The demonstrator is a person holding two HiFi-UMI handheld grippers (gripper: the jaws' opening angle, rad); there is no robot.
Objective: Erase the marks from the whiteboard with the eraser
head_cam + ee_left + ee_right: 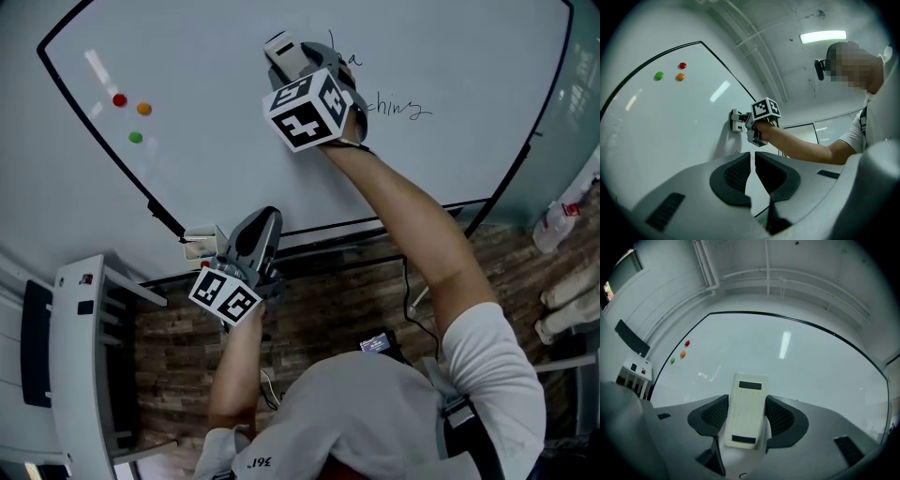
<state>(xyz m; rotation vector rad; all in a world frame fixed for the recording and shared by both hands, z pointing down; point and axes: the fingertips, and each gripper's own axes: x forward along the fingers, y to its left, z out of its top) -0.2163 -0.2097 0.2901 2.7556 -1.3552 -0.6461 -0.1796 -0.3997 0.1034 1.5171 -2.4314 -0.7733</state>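
Above a wood-patterned floor, the left hand-held gripper is held closed and empty near the lower edge of the whiteboard. Farther up, the eraser is clamped in the right hand-held gripper and pressed against the whiteboard, just left of the written marks.

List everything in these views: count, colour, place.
black-framed white whiteboard: one, white, fills the upper head view
dark handwritten marks: a few words, dark, on the board beside the right gripper
round magnets: three, red, orange, green, board's upper left
cream rectangular eraser: one, cream, between the right gripper's jaws, against the board
wood-pattern floor: one, brown, below the board
white rack: one, white, left edge of the head view
ceiling light: one, white, overhead
left gripper: one, grey, jaws together, empty, near the board's bottom edge
right gripper: one, grey, shut on the eraser
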